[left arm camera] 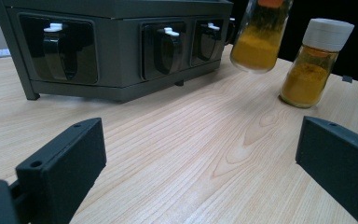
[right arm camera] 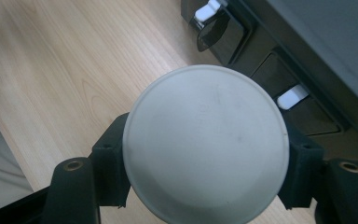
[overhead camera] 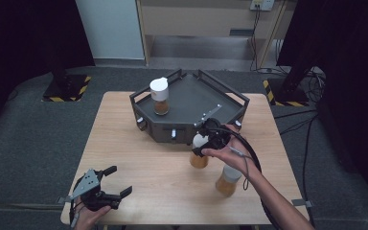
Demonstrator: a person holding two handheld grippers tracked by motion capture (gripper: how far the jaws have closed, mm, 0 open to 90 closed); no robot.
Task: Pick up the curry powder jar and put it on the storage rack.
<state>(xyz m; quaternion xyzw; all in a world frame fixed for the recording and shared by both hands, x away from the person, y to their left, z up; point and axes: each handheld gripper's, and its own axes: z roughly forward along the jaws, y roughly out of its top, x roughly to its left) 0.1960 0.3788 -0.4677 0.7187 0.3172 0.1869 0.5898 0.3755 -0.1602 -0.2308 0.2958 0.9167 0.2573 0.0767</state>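
Three spice jars with white lids hold orange-brown powder. One jar point(overhead camera: 160, 98) stands inside the dark grey tray point(overhead camera: 191, 96) at the table's far side. My right gripper point(overhead camera: 205, 144) is shut on the lid of a second jar point(overhead camera: 199, 159), just in front of the tray; in the left gripper view this jar point(left arm camera: 258, 42) hangs slightly above the wood. Its white lid point(right arm camera: 205, 144) sits clamped in my right gripper point(right arm camera: 205, 161), jaws on both sides. A third jar point(overhead camera: 227, 181) point(left arm camera: 314, 63) stands on the table to the right. My left gripper point(overhead camera: 120, 180) point(left arm camera: 200, 140) stays open near the front left edge.
The tray's front wall point(left arm camera: 121, 46) has black latches with white tabs point(right arm camera: 291, 97). The wooden table point(overhead camera: 143, 148) ends close behind my left hand. Dark floor, cables and stand bases with yellow-black stripes point(overhead camera: 69, 88) surround the table.
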